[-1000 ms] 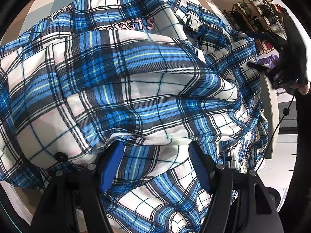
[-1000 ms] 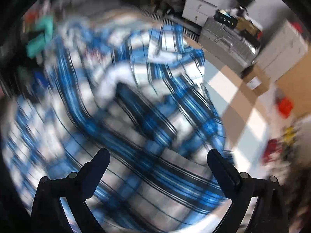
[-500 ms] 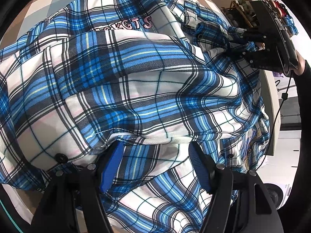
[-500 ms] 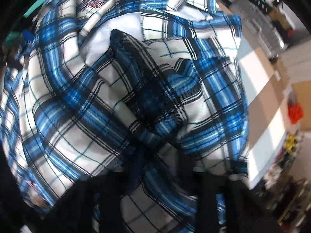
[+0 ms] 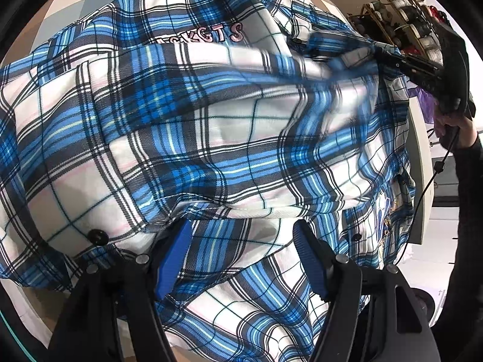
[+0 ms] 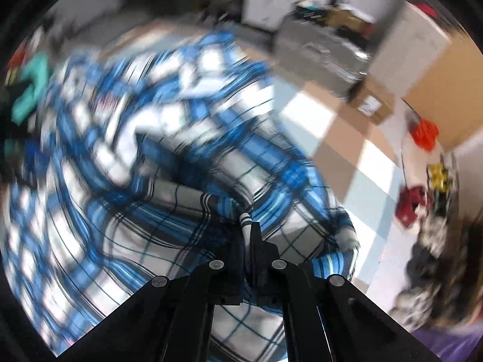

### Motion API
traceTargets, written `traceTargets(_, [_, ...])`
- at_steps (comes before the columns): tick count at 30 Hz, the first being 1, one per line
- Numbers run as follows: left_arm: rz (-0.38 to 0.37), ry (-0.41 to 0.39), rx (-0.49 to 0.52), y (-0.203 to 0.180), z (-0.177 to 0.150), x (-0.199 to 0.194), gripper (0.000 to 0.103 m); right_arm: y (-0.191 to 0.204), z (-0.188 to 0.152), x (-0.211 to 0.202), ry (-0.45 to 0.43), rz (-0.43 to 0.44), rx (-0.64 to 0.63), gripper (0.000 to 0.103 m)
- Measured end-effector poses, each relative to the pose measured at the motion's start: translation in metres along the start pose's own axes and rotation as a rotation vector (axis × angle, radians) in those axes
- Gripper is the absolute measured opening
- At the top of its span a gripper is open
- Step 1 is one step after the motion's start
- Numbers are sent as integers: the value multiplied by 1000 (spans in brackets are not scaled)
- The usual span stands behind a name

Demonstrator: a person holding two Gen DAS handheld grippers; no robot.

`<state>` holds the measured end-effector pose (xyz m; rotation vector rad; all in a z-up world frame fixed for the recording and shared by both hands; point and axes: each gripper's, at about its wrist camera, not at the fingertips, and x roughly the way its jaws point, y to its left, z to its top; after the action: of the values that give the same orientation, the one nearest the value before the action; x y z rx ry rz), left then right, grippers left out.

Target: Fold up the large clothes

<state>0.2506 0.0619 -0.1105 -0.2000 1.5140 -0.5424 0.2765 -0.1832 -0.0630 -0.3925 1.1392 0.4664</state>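
Observation:
A large blue, white and black plaid shirt (image 5: 211, 126) with pink lettering lies bunched on a checkered table cover (image 5: 60, 6). My left gripper (image 5: 241, 256) stands open low over its near part, with cloth lying loose between the blue pads (image 5: 175, 256). In the right wrist view my right gripper (image 6: 249, 229) is closing down on a fold of the shirt (image 6: 181, 211), its pads pressing the cloth. The left wrist view shows that right gripper (image 5: 389, 57) at the shirt's far right, pulling the fabric taut, with a person's hand (image 5: 452, 123) behind it.
A rack of shoes (image 5: 401, 24) stands beyond the table's right edge. A silver suitcase (image 6: 320, 48), a cardboard box (image 6: 374, 105) and a red object (image 6: 424, 132) sit past the table cover (image 6: 347, 138). A teal garment (image 6: 30, 90) lies at the left.
The right gripper came down open onto the shirt's far right part, shut on a fold, and now lifts and pulls it, stretching the cloth. The left gripper has not moved.

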Motion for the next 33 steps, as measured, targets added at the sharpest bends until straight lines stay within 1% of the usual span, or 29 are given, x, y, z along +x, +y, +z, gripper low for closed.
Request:
traceTargets(2, [-3, 0, -6, 2, -1, -1, 65, -14, -6, 12, 11, -28, 71, 3])
traceTargets(4, [2, -2, -9, 3, -2, -1, 65, -21, -10, 21, -3, -35, 147, 3])
traceTargets(5, [6, -2, -8, 3, -3, -1, 65, -20, -12, 23, 0, -28, 178, 3])
traceTargets(6, [11, 0, -6, 2, -3, -1, 65, -21, -13, 30, 23, -10, 201, 3])
traceTargets(7, [15, 2, -7, 2, -4, -1, 65, -19, -14, 35, 51, -20, 209, 4])
traceTargets(9, [18, 9, -23, 2, -5, -2, 65, -15, -20, 35, 61, -31, 199, 4])
traceTargets(10, [19, 14, -35, 2, -6, -3, 65, -12, -20, 32, 57, -31, 192, 6])
traceTargets(12, [16, 20, -42, 2, -8, -7, 65, -7, -25, 15, 13, -29, 206, 7])
traceTargets(13, [19, 19, -47, 3, -8, -11, 65, -8, -27, 1, -31, -1, 222, 14])
traceTargets(14, [20, 15, -50, 3, -9, -15, 65, -11, -29, -7, -65, 22, 250, 39])
traceTargets(15, [19, 8, -51, 2, -11, -19, 65, -18, -34, -21, -119, 53, 306, 63])
traceTargets(16, [20, 2, -51, 1, -13, -23, 65, -22, -37, -33, -178, 68, 338, 100])
traceTargets(17, [26, -8, -49, 0, -15, -29, 65, -25, -42, -50, -253, 80, 372, 103])
traceTargets(18, [30, -20, -48, -1, -16, -34, 65, -29, -47, -58, -291, 111, 399, 103])
traceTargets(20, [26, -62, -53, -3, -20, -43, 65, -27, -56, -75, -345, 183, 451, 103])
traceTargets(21, [17, -74, -56, -3, -20, -45, 65, -18, -62, -82, -359, 185, 460, 103])
traceTargets(22, [-10, -95, -64, -4, -21, -47, 65, -12, -65, -82, -357, 191, 453, 103])
traceTargets(24, [-60, -129, -81, -5, -19, -45, 65, 16, -82, -80, -336, 218, 431, 103])
traceTargets(25, [-83, -137, -89, -10, -19, -38, 65, 30, -92, -76, -326, 242, 433, 103])
traceTargets(27, [-86, -150, -106, -9, -18, -25, 65, 46, -111, -61, -299, 275, 444, 103])
traceTargets(28, [-83, -144, -120, -6, -18, -17, 65, 53, -121, -51, -266, 271, 448, 103])
traceTargets(30, [-94, -122, -159, 2, -19, -1, 64, 57, -134, -30, -229, 218, 442, 103])
traceTargets(31, [-124, -176, -162, 4, -22, -8, 69, 57, -140, -20, -198, 170, 440, 103])
traceTargets(32, [-136, -188, -183, 7, -24, -11, 69, 57, -145, -10, -163, 110, 434, 103])
traceTargets(33, [-148, -202, -199, 9, -26, -14, 69, 55, -148, -2, -135, 74, 430, 103])
